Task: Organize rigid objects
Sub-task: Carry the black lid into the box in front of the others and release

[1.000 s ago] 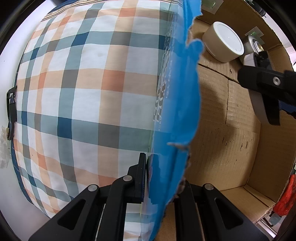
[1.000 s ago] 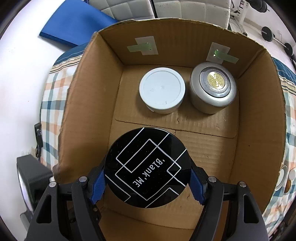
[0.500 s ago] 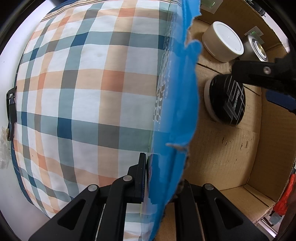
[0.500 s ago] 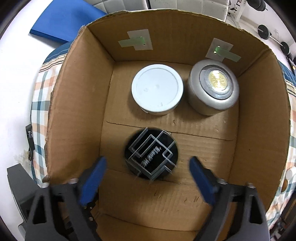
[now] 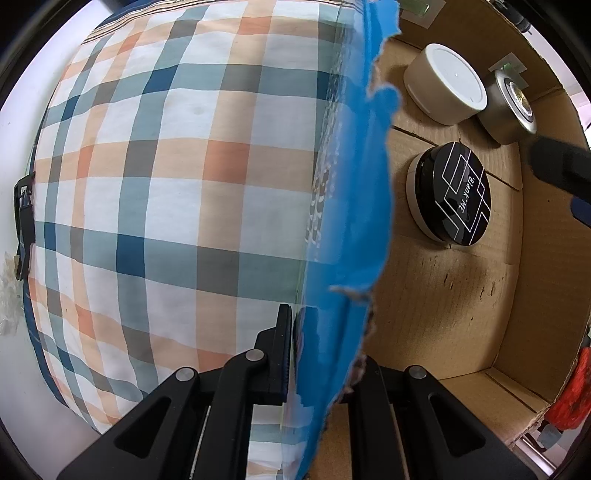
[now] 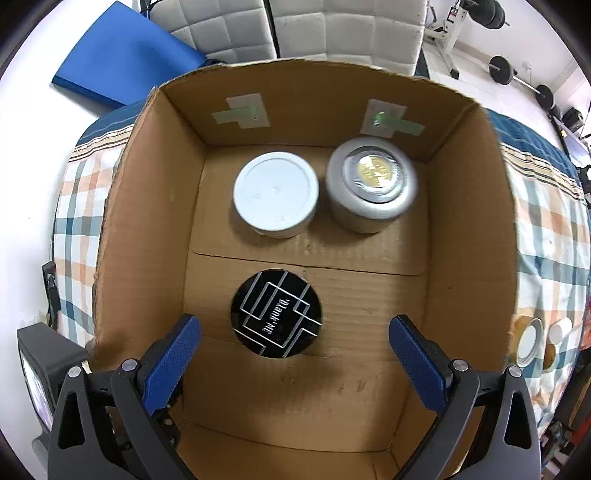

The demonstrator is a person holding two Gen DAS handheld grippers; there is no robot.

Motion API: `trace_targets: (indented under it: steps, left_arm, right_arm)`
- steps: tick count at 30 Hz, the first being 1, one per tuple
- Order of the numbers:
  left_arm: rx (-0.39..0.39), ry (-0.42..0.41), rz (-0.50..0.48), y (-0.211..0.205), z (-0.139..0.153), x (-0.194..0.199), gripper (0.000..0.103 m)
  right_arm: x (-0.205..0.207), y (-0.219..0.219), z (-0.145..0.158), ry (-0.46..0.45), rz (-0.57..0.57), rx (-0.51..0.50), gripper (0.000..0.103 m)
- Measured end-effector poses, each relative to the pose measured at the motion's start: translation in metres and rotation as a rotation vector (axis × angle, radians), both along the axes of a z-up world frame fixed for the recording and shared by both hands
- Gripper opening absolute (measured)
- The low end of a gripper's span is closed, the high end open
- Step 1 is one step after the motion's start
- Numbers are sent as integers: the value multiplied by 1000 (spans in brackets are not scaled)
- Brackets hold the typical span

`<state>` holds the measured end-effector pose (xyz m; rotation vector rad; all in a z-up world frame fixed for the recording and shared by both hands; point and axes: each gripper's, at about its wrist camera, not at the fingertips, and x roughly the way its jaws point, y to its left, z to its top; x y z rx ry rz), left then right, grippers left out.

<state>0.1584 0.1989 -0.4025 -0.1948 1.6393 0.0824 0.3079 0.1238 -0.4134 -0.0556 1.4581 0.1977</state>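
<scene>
A cardboard box (image 6: 147,229) sits on a checked cloth. Inside lie a black round tin with white lines (image 6: 276,313), a white round tin (image 6: 275,195) and a silver round tin with a gold centre (image 6: 373,184). My right gripper (image 6: 294,347) is open and empty above the black tin. My left gripper (image 5: 325,354) is shut on the box's blue-faced side wall (image 5: 351,206). The left wrist view also shows the black tin (image 5: 452,194), the white tin (image 5: 445,88) and the silver tin (image 5: 509,107).
The checked cloth (image 5: 147,184) covers the surface around the box. Small jars (image 6: 535,339) stand to the right of the box. A blue mat (image 6: 122,59) and a white padded chair (image 6: 332,29) lie beyond it.
My right gripper opened and let go of the black tin, which now lies on the box floor. The gripper then rose away from it. The left gripper has not moved.
</scene>
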Motion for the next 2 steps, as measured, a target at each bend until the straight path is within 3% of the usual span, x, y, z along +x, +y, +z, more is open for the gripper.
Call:
trace_targets:
  steps: [2]
  left_arm:
    - [4,1,5,2,2,1,8]
  right_arm:
    - [-3,-7,7,-25,-9,-4,103]
